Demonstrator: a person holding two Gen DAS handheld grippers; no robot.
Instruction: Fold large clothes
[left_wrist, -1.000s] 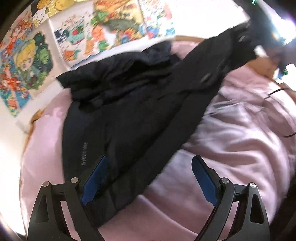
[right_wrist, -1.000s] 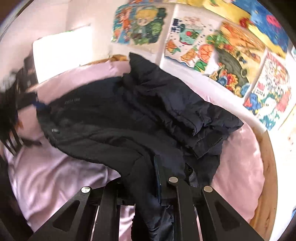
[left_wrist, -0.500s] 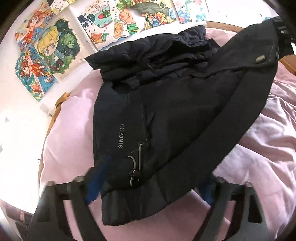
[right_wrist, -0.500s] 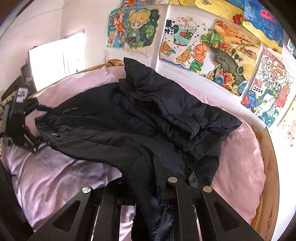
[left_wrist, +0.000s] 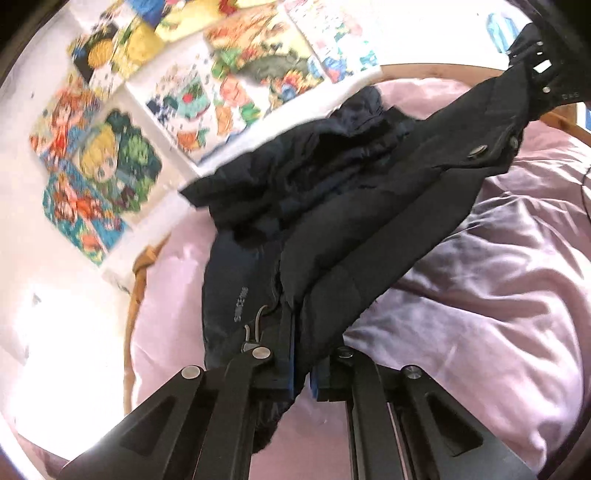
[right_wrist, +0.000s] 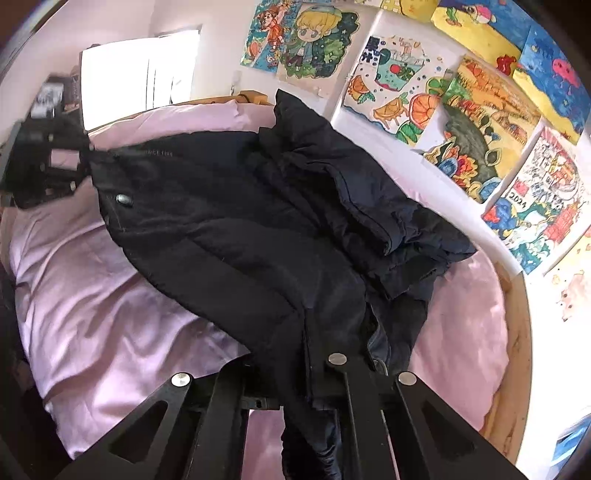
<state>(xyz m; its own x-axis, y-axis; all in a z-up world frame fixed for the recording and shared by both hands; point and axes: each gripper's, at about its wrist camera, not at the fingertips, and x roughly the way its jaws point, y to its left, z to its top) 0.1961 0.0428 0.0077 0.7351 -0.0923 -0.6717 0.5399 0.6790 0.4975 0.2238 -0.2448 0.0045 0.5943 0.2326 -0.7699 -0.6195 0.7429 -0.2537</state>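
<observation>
A second ago the left tool (left_wrist: 302, 363) stood wide over the near hem of the black jacket (left_wrist: 332, 206); now its blue pads (left_wrist: 291, 363) have clamped on that hem, next to the drawcord and the small pale lettering, and the cloth at that corner has come up off the bed (left_wrist: 498, 295). The right tool (right_wrist: 314, 384) is likewise clenched on the jacket's front edge, as it was before, so the garment is now pinched at two ends, with its opening edge drawn into a long, fairly taut band between them. That likely means the hold needed for a fold is in place and the edge can be carried over the body of the jacket. The jacket lies across the pink bed, its far part bunched in thick padded folds near the wall of bright drawings (right_wrist: 461, 103). The fabric looks matte, puffy and quilted, heavy enough to sag between the grips; a metal snap (left_wrist: 476, 150) glints on the stretched band. The bedding is soft, creased and slightly glossy.
</observation>
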